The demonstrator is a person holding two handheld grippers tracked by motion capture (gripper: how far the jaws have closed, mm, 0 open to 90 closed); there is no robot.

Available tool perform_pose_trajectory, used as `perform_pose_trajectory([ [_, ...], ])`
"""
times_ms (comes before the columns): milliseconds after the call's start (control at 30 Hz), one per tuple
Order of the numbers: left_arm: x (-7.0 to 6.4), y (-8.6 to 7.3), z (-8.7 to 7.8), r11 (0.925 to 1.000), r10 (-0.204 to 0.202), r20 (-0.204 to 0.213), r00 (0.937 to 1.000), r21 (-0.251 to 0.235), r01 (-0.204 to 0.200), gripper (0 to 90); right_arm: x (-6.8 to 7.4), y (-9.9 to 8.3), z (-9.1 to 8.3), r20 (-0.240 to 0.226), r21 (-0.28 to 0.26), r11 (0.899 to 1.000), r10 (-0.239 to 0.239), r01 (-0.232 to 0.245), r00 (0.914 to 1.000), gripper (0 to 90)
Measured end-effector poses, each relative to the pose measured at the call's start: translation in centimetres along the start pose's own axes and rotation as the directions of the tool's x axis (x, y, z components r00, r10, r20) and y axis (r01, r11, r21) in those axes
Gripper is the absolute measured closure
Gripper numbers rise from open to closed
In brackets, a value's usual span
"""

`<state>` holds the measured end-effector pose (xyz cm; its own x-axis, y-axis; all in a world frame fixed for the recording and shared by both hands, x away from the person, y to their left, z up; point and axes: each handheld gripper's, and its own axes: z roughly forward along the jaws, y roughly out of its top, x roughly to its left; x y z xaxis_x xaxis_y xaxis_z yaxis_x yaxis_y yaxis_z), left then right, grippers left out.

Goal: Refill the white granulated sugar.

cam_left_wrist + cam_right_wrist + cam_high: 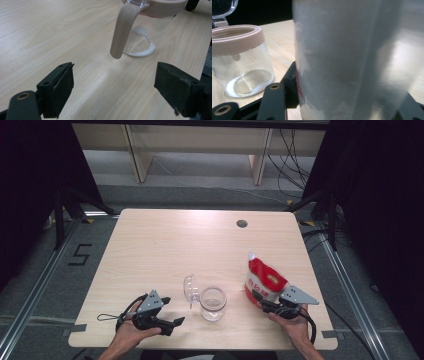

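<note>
The right gripper (264,304) is clamped on the lower part of a red and white pouch (263,282), which stands upright near the desk's (165,240) front right corner with its spout pointing up and away from the person. In the right gripper view the pouch's (352,57) pale side sits between the black jaws, pressed by them on both sides. The left gripper (172,312) rests near the front edge, left of centre, held in the person's left hand (131,332), and its jaws stand wide apart with nothing between them; in the left gripper view (113,90) bare wood shows between the two pads. Between the grippers, close to the front edge at about its middle, stands a clear jar (213,303) with a beige rim. Its clear lid (191,289) is swung open on the jar's left side, tilted up. A little white powder lies on the jar's (142,47) bottom, seen through the glass in both gripper views, and a beige clasp (123,30) hangs down from the rim toward the left gripper. The jar stands just beside the pouch, apart from it. A dark round hole (242,224) sits near the desk's far edge, right of centre.
</note>
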<state>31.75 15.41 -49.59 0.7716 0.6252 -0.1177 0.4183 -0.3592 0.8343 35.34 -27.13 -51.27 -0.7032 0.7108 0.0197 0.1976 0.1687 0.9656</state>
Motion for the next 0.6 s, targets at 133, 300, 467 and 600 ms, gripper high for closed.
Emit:
perform_pose_trajectory([
  [133,-0.02,-0.03,0.02,1.0000,-0.003,0.005,1.0000,0.005,0.003,15.3,-0.05,-0.10,0.16,0.012,-0.007,1.000,0.000,0.000,0.9999,44.0],
  [300,-0.03,-0.04,0.06,1.0000,-0.003,0.006,1.0000,0.003,0.003,15.3,0.06,-0.16,0.27,0.029,-0.031,0.999,0.030,-0.029,0.9991,41.8],
  [467,-0.04,-0.04,0.06,1.0000,-0.002,0.007,1.0000,0.005,0.002,15.3,-0.04,-0.13,0.30,0.027,-0.033,0.999,0.019,-0.018,0.9994,45.2],
  [600,-0.06,-0.03,0.05,0.9999,0.000,0.005,1.0000,0.011,0.000,15.3,0.16,-0.11,0.54,0.036,-0.084,0.996,0.032,-0.029,0.9988,46.6],
])
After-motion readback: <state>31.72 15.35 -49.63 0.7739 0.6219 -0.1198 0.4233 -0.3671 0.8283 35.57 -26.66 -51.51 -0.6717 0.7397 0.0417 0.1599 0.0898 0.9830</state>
